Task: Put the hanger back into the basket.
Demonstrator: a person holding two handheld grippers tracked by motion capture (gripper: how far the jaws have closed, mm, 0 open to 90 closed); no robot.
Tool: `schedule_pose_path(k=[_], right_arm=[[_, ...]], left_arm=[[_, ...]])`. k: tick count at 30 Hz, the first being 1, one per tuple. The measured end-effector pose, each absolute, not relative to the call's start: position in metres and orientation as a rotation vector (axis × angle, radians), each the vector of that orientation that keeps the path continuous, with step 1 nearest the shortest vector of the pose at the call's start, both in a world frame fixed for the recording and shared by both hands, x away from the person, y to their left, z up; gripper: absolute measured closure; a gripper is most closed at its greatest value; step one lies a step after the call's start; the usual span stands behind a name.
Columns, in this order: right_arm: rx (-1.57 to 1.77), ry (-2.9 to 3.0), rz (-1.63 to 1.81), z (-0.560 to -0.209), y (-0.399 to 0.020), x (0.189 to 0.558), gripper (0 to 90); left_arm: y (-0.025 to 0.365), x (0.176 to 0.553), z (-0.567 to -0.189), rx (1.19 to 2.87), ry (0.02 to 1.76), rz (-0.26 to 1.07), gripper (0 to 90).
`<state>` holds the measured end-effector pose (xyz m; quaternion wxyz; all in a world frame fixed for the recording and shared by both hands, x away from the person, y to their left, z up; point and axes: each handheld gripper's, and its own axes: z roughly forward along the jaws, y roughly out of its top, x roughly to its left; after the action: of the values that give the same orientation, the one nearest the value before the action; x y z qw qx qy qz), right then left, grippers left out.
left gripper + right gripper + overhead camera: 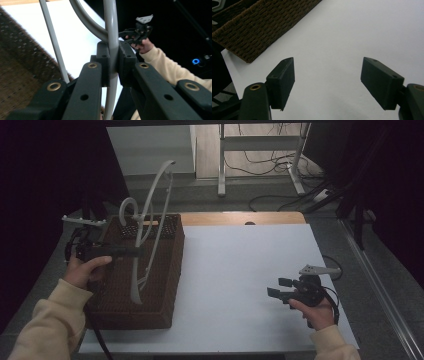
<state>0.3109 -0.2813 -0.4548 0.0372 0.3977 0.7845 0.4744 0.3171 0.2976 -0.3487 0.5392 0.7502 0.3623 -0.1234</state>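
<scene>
Hangers [150, 220], pale and curved, stand almost upright over the woven basket [165, 285] at the desk's [240, 280] left, clamped at mid-stem in my left tongs [136, 252]. My right tongs [277, 287] gape empty, well apart to the right, so my left hand is the nearer one.

One woven basket [150, 285], one grey clothes hanger [142, 235], two claws: left claw [137, 252], right claw [277, 287].

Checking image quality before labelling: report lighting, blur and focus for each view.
High view: white table brightly lit, surroundings nearly black, sharp. Left gripper view: the close claw and grey hanger are soft, the wicker basket smeared. Right gripper view: even light, no glare, claw edges slightly soft.
</scene>
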Motion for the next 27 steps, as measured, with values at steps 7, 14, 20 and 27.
schedule_pose_path(k=[7, 14, 20, 27], right_arm=[[1.228, 2.409, 1.453, -0.455, -0.281, 0.311, 27.5], [1.231, 2.410, 1.450, -0.456, -0.280, 0.311, 27.5], [1.230, 2.414, 1.445, -0.456, -0.280, 0.311, 27.4], [1.227, 2.413, 1.443, -0.457, -0.280, 0.312, 27.4]], left_arm=[[0.313, 0.319, -0.359, 1.801, 0.874, -0.286, 81.4], [0.325, 0.321, -0.369, 1.826, 0.889, -0.288, 81.4], [0.333, 0.322, -0.373, 1.872, 0.891, -0.287, 81.4], [0.339, 0.322, -0.384, 1.902, 0.915, -0.293, 81.4]])
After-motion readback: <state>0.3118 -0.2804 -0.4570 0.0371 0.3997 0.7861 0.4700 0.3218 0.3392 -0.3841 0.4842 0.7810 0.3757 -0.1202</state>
